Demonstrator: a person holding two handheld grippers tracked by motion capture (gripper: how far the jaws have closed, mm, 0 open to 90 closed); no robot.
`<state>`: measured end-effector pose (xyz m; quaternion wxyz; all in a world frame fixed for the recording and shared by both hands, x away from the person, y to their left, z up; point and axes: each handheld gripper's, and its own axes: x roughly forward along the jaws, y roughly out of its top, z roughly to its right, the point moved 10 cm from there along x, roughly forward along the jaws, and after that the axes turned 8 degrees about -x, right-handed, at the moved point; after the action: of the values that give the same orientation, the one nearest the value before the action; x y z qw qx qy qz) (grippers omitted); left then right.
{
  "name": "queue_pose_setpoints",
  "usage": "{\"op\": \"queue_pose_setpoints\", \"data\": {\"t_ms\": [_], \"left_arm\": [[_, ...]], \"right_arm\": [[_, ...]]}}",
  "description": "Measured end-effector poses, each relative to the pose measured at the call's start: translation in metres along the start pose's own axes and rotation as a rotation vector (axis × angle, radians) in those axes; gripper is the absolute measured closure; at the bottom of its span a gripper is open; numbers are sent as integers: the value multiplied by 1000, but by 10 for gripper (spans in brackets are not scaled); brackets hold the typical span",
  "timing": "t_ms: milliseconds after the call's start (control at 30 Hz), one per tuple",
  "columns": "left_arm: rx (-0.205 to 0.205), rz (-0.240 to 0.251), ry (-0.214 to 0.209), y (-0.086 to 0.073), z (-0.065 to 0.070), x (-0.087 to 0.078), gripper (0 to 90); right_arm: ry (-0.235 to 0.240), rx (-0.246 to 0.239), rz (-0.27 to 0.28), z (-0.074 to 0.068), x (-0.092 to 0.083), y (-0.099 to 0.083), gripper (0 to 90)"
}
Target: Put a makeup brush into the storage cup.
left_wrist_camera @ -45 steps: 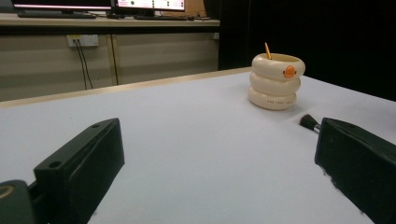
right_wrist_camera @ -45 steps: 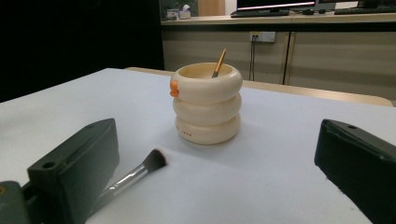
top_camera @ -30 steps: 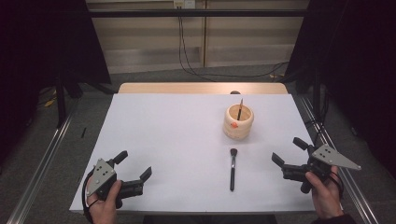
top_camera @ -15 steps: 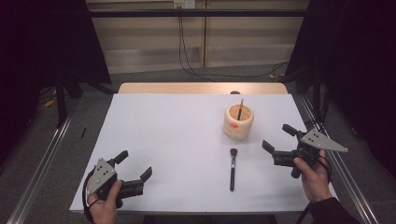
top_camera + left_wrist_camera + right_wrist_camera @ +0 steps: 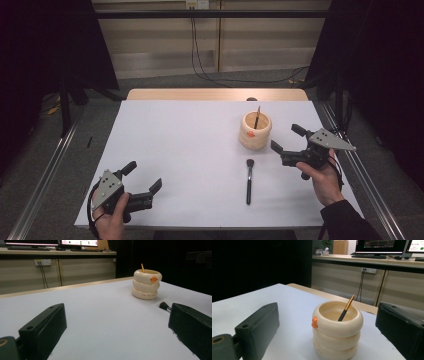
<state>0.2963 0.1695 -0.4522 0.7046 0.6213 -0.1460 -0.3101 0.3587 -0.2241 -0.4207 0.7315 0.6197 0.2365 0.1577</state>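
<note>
Right of centre, the right gripper point(image 5: 290, 139) hangs released beside the ringed holder point(image 5: 255, 130); near left, the left gripper point(image 5: 141, 176) rests released, brush point(image 5: 249, 174) lying between.

Dim room, grey floor point(image 5: 165, 82), monitors point(image 5: 382, 245) on counter

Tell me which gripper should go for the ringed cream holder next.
Right. The right gripper is open beside the ringed cream holder, which sits between its jaws in its own view. The left gripper is open at the near left corner, far off.
</note>
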Motion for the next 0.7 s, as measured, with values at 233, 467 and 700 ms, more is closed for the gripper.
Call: {"op": "queue_pose_setpoints", "data": {"t_ms": [233, 467, 700], "left_arm": [[8, -4, 1, 0, 2, 2, 16], [5, -3, 8, 0, 1, 2, 12], [8, -4, 3, 0, 1, 2, 13]], "right_arm": [[30, 11, -26, -4, 3, 3, 50], [54, -1, -111, -5, 7, 1, 76], [127, -10, -220, -13, 12, -4, 89]]}}
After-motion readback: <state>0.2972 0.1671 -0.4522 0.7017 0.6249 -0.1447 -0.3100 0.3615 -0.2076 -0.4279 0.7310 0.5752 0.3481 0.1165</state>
